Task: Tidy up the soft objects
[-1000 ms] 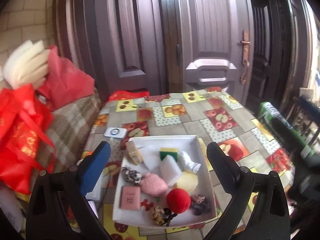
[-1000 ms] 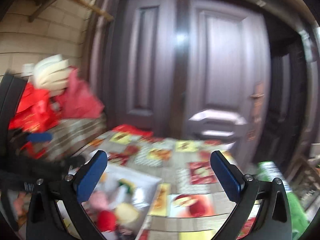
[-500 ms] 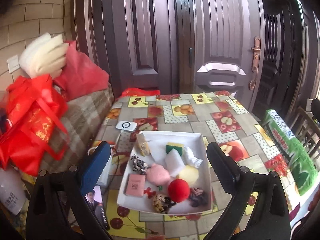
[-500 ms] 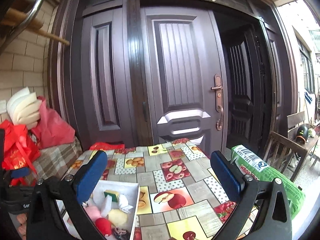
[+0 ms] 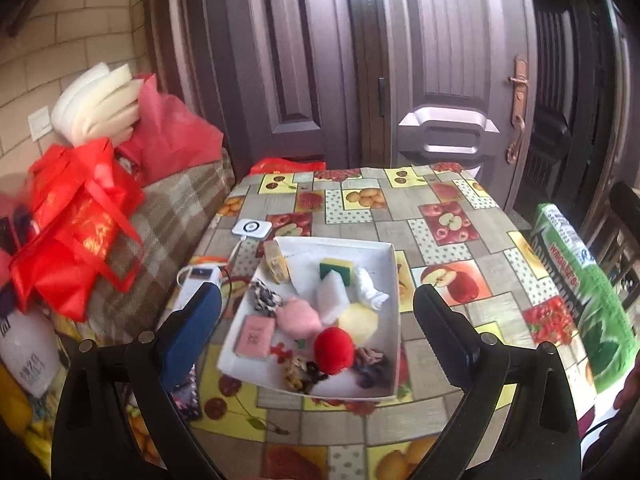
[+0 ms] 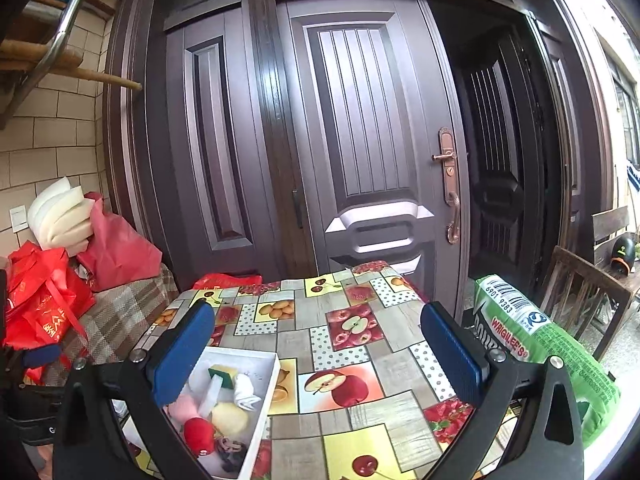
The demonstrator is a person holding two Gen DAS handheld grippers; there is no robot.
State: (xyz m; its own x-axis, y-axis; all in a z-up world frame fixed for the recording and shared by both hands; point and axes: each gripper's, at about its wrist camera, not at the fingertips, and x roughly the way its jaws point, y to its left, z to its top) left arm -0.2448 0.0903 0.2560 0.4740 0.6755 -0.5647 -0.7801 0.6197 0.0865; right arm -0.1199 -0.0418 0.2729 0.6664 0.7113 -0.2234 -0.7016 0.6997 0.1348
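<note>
**Asker:** Soft objects — where are they?

**Describer:** All in a shallow white tray [image 5: 394,280] on a counter [image 5: 460,264] covered with a fruit-patterned cloth. A red pom-pom ball [image 5: 334,350] sits near the tray's front edge, with a pale yellow round sponge [image 5: 360,320] just behind it and a pink fluffy piece [image 5: 300,316] to its left. A white foam block [image 5: 332,298], a green-and-yellow sponge [image 5: 336,270] and a twisted white cloth [image 5: 370,290] lie farther back. A flat pink square [image 5: 256,336] rests at the left side, and dark hair ties [image 5: 370,364] are in the front corner.

**Asker:** And the two tools?

**Describer:** The left gripper [image 5: 316,332] hovers above the tray, jaws spread wide on either side of it, holding nothing. The right gripper [image 6: 316,354] hangs above bare cloth to the tray's right, jaws equally wide and empty.

**Asker:** Anything around the counter?

**Describer:** Red bags [image 5: 76,216] piled on a plaid seat to the left, a green package [image 6: 540,348] at the counter's right edge, and dark wooden doors [image 6: 360,120] behind.
</note>
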